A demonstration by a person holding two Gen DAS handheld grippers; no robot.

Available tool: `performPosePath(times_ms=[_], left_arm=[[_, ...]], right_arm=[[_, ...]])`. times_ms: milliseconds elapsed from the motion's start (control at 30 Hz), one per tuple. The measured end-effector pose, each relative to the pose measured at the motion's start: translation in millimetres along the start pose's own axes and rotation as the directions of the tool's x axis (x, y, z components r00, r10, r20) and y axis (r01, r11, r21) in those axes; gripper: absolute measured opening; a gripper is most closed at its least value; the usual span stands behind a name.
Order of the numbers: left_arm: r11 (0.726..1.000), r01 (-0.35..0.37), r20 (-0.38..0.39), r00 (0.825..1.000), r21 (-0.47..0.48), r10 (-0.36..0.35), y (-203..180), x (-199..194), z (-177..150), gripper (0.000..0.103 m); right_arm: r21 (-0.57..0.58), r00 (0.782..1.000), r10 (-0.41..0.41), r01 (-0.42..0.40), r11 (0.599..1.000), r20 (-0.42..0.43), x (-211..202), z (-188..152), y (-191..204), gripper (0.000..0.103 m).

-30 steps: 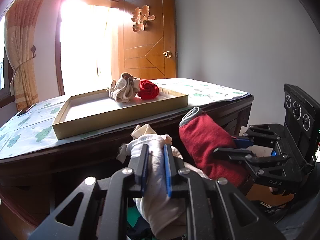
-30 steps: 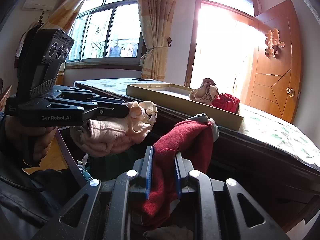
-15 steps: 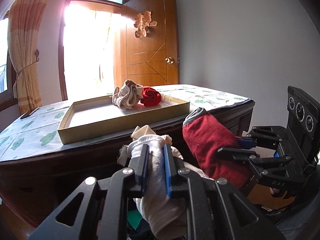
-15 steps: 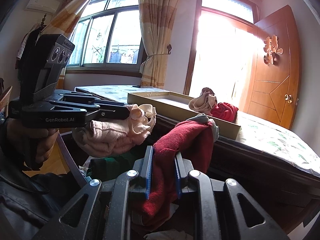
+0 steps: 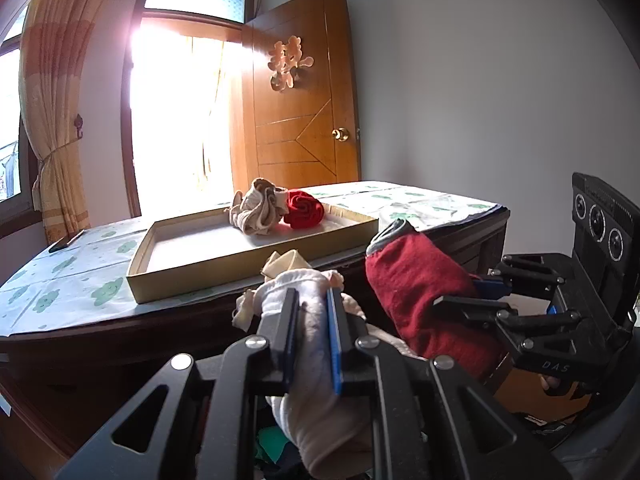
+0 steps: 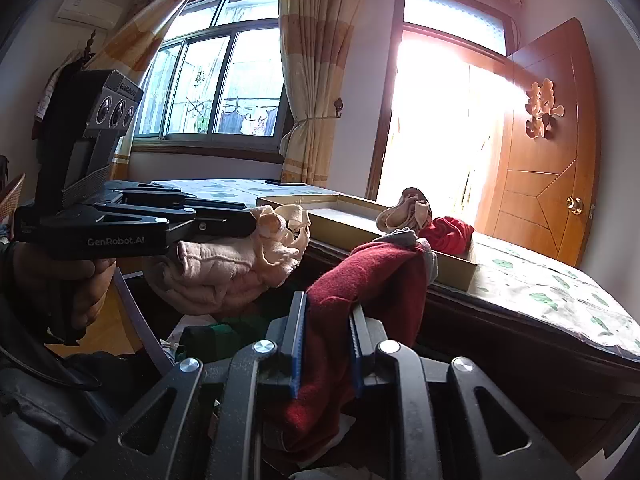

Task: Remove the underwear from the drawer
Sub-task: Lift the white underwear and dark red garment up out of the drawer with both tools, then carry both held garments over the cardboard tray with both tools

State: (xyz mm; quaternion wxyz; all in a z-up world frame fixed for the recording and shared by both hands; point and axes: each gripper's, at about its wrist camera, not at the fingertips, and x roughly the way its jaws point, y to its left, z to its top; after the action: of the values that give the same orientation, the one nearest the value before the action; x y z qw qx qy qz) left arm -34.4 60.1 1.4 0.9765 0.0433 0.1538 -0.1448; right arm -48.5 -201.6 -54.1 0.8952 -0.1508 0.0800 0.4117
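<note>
My left gripper (image 5: 314, 304) is shut on a pale pink underwear (image 5: 320, 420), which bulges above and below the pads. My right gripper (image 6: 328, 312) is shut on a dark red underwear (image 6: 372, 276) with a grey waistband. Both are held side by side in the air, just in front of the table edge. Each view shows the other one: the right gripper (image 5: 472, 292) with the red underwear (image 5: 416, 296), the left gripper (image 6: 240, 220) with the pink underwear (image 6: 224, 272). Below them the open drawer holds green clothing (image 6: 216, 336).
A shallow gold tray (image 5: 248, 256) lies on the cloth-covered table (image 5: 60, 292), with a beige underwear (image 5: 256, 212) and a red underwear (image 5: 304, 210) at its far end. A dark phone (image 5: 66, 242) lies far left. A hand (image 6: 80, 280) grips the left handle.
The left gripper has tipped up slightly, so the table sits lower in its view. Both grips are unchanged and the right gripper has stayed put.
</note>
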Motion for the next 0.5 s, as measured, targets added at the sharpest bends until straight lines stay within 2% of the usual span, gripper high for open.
performPosePath(times_ms=[500], left_arm=[[0.999, -0.031, 0.054, 0.998, 0.014, 0.03, -0.9, -9.3, 2.4, 0.011]], right_arm=[[-0.014, 1.0, 0.0, 0.0, 1.0, 0.029, -3.5, -0.4, 2.1, 0.02]])
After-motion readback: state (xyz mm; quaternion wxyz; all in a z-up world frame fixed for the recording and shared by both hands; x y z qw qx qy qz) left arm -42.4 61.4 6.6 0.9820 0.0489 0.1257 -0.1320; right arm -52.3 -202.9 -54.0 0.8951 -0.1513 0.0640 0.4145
